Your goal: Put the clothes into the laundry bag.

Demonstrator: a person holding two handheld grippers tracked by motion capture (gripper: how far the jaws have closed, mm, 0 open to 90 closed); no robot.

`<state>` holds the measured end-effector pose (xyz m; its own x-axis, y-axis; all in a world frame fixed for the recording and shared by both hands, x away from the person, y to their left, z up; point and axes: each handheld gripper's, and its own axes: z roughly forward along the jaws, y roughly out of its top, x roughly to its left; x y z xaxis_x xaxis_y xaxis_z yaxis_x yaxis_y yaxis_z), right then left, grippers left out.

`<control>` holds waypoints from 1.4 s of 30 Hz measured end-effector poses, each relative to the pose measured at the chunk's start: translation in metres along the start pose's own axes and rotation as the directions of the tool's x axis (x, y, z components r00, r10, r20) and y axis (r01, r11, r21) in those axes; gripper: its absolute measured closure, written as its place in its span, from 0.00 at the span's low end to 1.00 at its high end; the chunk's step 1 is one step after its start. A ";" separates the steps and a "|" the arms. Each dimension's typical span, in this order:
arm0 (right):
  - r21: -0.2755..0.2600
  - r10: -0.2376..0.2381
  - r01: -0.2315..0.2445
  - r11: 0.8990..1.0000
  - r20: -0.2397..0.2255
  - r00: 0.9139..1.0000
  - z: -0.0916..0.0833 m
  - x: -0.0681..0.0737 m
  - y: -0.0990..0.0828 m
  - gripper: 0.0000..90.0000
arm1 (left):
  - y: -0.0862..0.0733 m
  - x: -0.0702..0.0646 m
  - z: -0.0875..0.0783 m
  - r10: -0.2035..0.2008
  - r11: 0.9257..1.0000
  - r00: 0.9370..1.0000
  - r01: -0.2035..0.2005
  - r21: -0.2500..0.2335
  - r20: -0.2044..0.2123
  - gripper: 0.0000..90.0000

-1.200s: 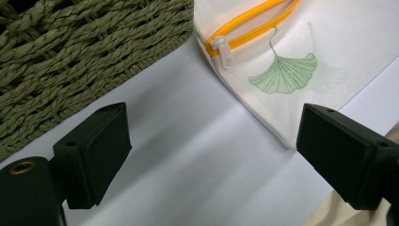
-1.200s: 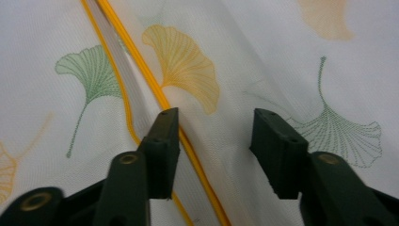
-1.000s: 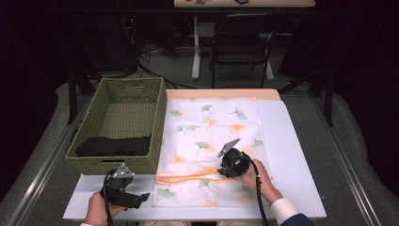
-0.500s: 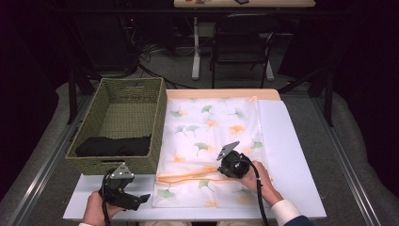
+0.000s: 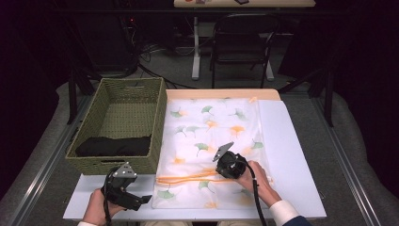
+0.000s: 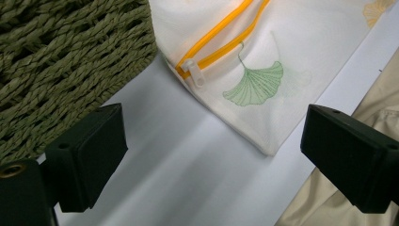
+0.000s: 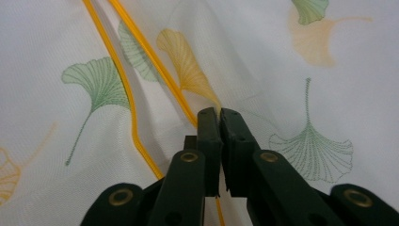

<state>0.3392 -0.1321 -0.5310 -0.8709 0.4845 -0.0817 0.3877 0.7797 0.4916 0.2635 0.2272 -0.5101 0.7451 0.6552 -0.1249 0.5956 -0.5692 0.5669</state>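
white counter (image 5: pixel 291 155) up front: right hand-held gripper (image 7: pixel 220 123) clenched on the mesh laundry bag (image 5: pixel 211 136) at its orange zipper (image 7: pixel 141 52), beside the wicker basket (image 5: pixel 122 117); left hand-held gripper (image 6: pixel 211 141) gapes, released.

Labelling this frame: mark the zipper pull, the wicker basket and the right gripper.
zipper pull (image 6: pixel 194 74), left gripper view, its white tab
wicker basket (image 5: pixel 157 123), high view, right wall's rim
right gripper (image 7: pixel 220 114), right gripper view, between closed tips
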 end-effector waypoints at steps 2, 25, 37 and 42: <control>0.004 -0.010 0.010 1.000 0.007 1.000 -0.001 0.001 0.000 0.98 | -0.001 0.000 -0.002 0.011 1.000 1.000 -0.011 0.000 -0.007 0.08; -0.055 -0.001 0.002 0.998 0.024 1.000 -0.015 -0.001 0.004 0.99 | 0.017 0.004 -0.042 0.094 0.995 0.996 -0.094 0.015 0.007 0.06; -0.072 0.018 -0.017 0.997 0.018 1.000 -0.014 -0.004 0.000 0.99 | 0.066 0.051 -0.092 0.218 0.973 0.973 -0.211 0.093 -0.077 0.00; -0.068 0.017 -0.016 0.998 0.018 1.000 -0.014 -0.004 -0.001 0.99 | 0.090 0.081 -0.096 0.254 0.958 0.962 -0.236 0.162 -0.099 0.00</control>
<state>0.3384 -0.1404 -0.5191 -0.8585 0.5051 -0.0892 0.3799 0.7430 0.5510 0.3488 0.2770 -0.3917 0.8382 0.5353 0.1042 0.4437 -0.7805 0.4405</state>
